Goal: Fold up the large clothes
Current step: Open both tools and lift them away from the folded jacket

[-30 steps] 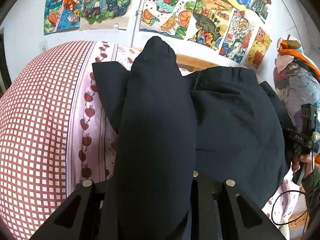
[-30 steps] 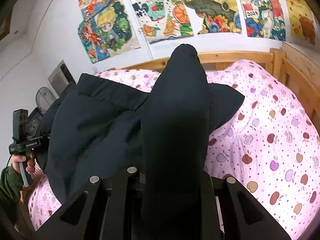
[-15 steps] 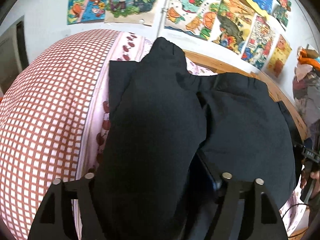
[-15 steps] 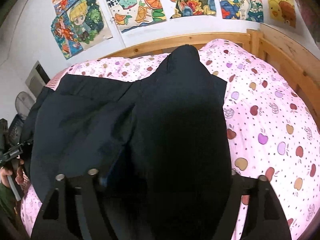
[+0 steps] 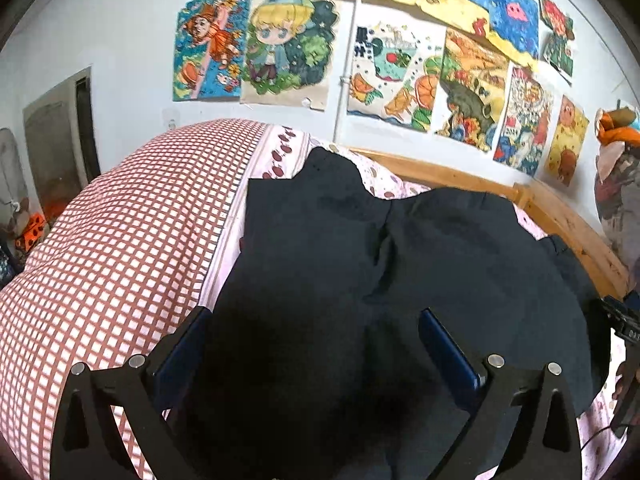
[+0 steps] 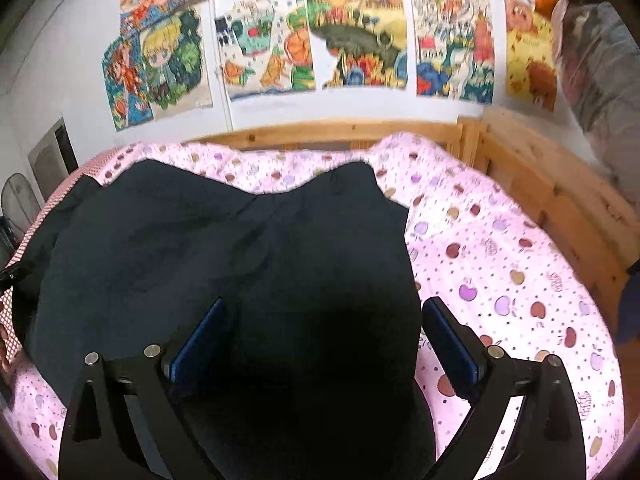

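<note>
Garment (image 5: 400, 280), dark and large, lies spread on the bed (image 6: 500, 260), folded over itself, with its far edge showing two rounded humps and a dip between them. It covers the left and middle of the pink apple-print sheet (image 6: 520, 280); the right of the sheet is bare.

Left tongs (image 5: 312, 320): pitched down at the near left part of the garment. Jaws are opening and stand wide; blue pads (image 5: 448, 352) sit either side of a bulk of dark cloth without pressing on it. Cloth lies between them, loose. The left finger sits over the boundary between garment and a red-checked cover (image 5: 100, 260).

Right tongs (image 6: 320, 316): likewise pitched down, over the near right part of the garment. Jaws are opening and wide; cloth lies between the pads, not gripped. The right finger (image 6: 452, 344) stands over bare sheet just beside the garment's right edge.

In the left view, part of the other hand-held device (image 5: 624, 324) shows at the right edge, near the garment's right end.

Wooden frame (image 6: 560, 208) runs along the far and right sides of the bed. Drawings (image 6: 352, 32) cover the far wall.
</note>
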